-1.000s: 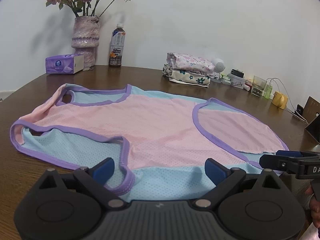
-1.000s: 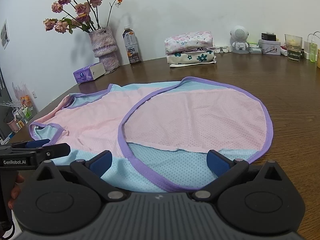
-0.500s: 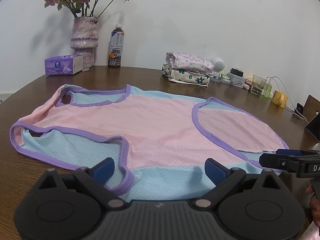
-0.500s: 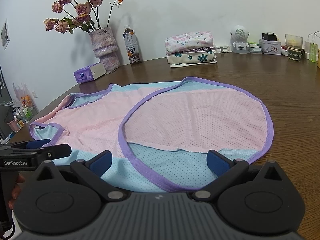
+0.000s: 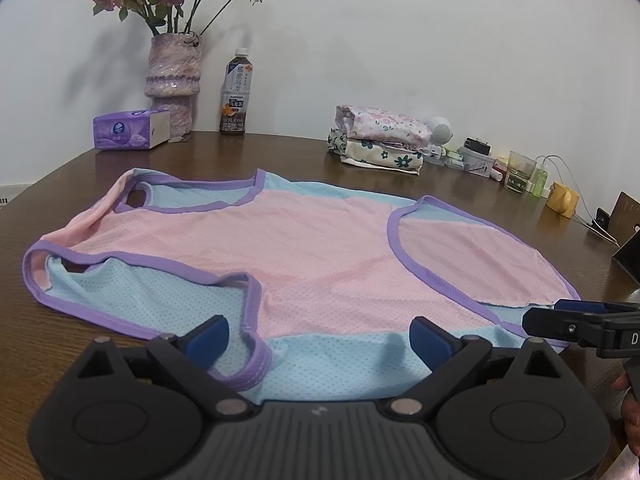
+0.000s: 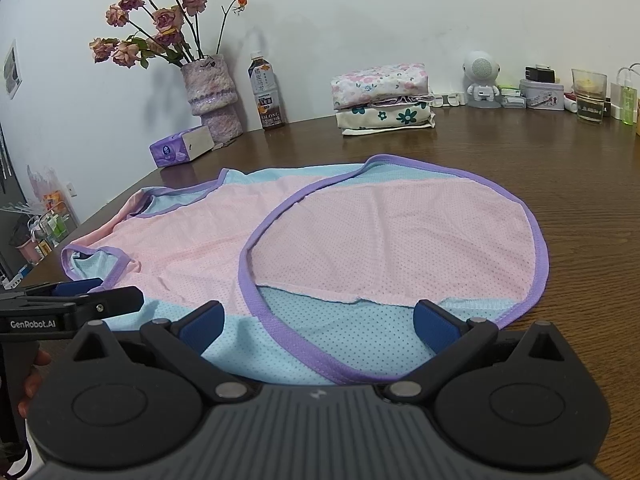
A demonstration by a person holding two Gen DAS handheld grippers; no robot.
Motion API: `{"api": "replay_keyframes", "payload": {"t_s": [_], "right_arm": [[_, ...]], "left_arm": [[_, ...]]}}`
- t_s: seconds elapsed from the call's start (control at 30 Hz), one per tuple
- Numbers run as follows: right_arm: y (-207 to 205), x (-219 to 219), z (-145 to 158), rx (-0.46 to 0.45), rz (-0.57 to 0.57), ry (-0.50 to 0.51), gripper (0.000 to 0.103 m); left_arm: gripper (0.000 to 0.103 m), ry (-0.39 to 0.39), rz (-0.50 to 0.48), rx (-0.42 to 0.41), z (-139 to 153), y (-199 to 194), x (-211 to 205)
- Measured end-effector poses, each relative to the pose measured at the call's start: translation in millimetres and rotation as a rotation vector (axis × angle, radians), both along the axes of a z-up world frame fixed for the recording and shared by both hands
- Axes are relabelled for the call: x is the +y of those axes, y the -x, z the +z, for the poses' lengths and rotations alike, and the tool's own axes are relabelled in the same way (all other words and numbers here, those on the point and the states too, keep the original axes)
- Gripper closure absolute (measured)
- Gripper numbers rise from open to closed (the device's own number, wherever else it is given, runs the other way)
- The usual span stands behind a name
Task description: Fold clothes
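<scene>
Below, the left gripper (image 5: 319, 334) and right gripper (image 6: 318, 324) both stand with fingers spread wide, holding nothing, side by side at the near hem of the pink, blue and purple-trimmed garment (image 5: 304, 256), which lies flat on the wooden table (image 6: 560, 184) just ahead of their fingertips.

pink and light-blue mesh top (image 5: 312, 256) with purple trim, brown wood table (image 6: 520, 160), purple tissue box (image 5: 130, 134), floral folded clothes (image 6: 382, 98)

Left gripper (image 5: 319, 336) and right gripper (image 6: 318, 326), jaws wide apart
</scene>
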State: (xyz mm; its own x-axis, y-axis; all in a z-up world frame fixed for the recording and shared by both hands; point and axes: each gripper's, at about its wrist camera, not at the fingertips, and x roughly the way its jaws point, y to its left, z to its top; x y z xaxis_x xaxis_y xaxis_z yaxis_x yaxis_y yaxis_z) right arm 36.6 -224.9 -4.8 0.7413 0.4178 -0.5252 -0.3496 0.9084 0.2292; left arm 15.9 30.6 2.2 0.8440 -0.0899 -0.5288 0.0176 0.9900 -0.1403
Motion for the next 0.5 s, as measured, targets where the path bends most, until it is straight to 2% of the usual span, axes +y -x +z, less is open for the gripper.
{"api": "replay_keyframes", "payload": {"t_s": [0.5], "right_arm": [[0.8, -0.6, 0.2, -0.004, 0.002, -0.003, 0.001]], "left_arm": [[0.006, 0.003, 0.002, -0.004, 0.0, 0.9, 1.0]]}}
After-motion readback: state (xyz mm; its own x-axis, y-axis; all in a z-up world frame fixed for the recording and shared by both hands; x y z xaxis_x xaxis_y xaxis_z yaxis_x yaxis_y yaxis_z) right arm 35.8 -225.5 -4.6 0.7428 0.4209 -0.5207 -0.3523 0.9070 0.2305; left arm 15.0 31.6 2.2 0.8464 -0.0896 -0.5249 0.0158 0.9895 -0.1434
